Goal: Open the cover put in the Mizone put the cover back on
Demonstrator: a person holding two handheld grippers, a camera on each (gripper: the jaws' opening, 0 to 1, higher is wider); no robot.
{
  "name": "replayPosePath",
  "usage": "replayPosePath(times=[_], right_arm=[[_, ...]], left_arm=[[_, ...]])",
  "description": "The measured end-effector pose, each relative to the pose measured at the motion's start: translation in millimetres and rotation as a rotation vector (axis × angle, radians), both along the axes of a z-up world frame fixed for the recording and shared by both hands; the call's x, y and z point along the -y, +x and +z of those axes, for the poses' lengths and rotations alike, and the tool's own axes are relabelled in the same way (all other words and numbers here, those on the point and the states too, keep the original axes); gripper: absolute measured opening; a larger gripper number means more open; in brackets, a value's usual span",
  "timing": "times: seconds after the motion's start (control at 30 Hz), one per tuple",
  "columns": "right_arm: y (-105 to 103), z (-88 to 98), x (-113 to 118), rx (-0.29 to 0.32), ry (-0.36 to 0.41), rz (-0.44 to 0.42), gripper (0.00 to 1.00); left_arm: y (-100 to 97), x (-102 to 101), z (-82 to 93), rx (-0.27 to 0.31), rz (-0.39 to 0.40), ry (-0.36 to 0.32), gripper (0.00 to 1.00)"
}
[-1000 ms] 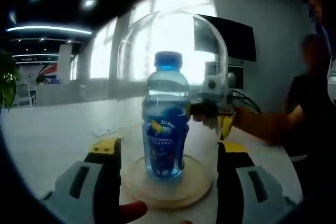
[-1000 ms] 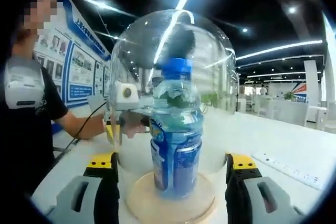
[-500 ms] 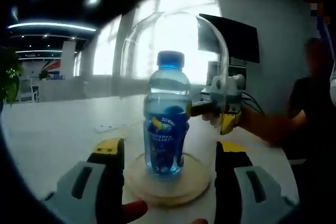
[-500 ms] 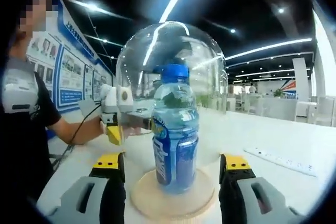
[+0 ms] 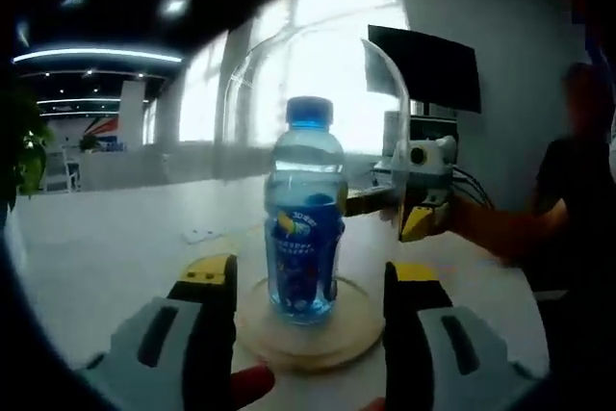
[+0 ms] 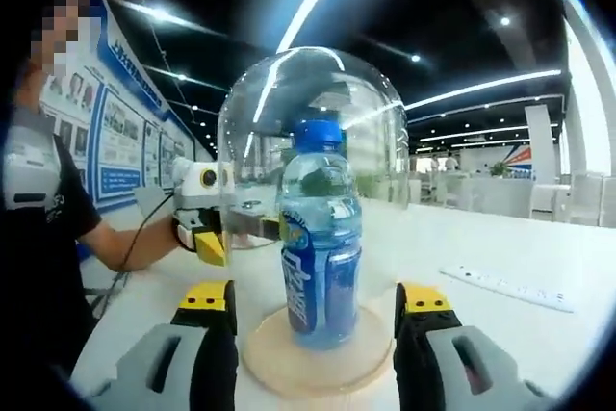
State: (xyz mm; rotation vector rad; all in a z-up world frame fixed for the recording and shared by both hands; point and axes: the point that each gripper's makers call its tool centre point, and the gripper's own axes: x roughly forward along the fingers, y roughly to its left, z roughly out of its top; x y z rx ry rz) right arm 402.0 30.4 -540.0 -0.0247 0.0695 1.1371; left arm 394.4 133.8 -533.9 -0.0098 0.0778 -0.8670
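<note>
Right gripper view: Mizone bottle [image 6: 320,234] stands upright on wooden base [image 6: 318,363] under glass cover [image 6: 313,103], dead ahead of both spread claws, right claw [image 6: 316,320] and left claw [image 5: 309,305].

The bottle [image 6: 320,238] label's print is too blurred to read.

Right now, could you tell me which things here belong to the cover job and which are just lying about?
For the job:
- glass dome cover
- Mizone bottle
- round wooden base
- left gripper
- right gripper

Lying about:
- power strip
- monitor
- white table
</note>
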Motion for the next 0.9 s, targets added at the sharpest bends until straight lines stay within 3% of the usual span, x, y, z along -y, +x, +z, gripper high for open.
replayPosePath(times=[0.4,0.9], right_arm=[[-6.5,5.4,10.2,0.002,0.010,-0.076,0.45],[-13.0,5.7,26.7,-0.037,0.087,-0.200,0.37]], left_arm=[[-17.6,0.0,-2.7,0.011,0.016,-0.009,0.47],[-43.7,-13.9,-11.5,0.023,0.065,-0.031,0.45]])
